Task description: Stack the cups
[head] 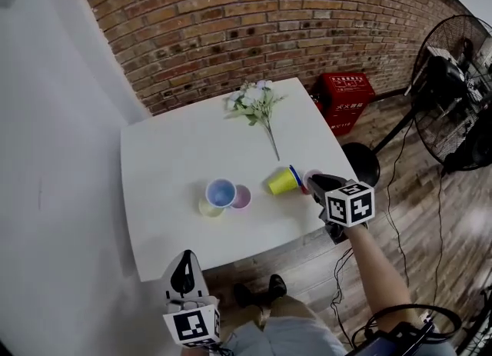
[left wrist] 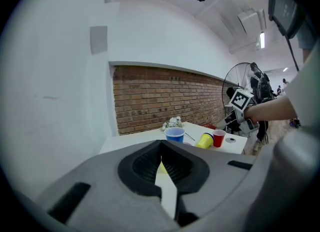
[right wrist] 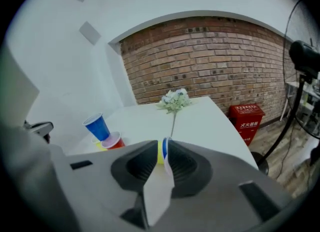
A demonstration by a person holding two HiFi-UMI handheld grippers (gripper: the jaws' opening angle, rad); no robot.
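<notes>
Barely parted, the right gripper (right wrist: 164, 149) straddles the tipped yellow cup (head: 282, 182).

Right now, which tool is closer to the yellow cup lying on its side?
Right. The right tool is close beside the tipped yellow cup, at its mouth end; the left tool hangs past the near edge of the table, far from that cup.

Only legible marking: white Chinese lettering, apparently "灭火器箱", on the red box (head: 350, 90) (right wrist: 246, 120) on the floor.
</notes>
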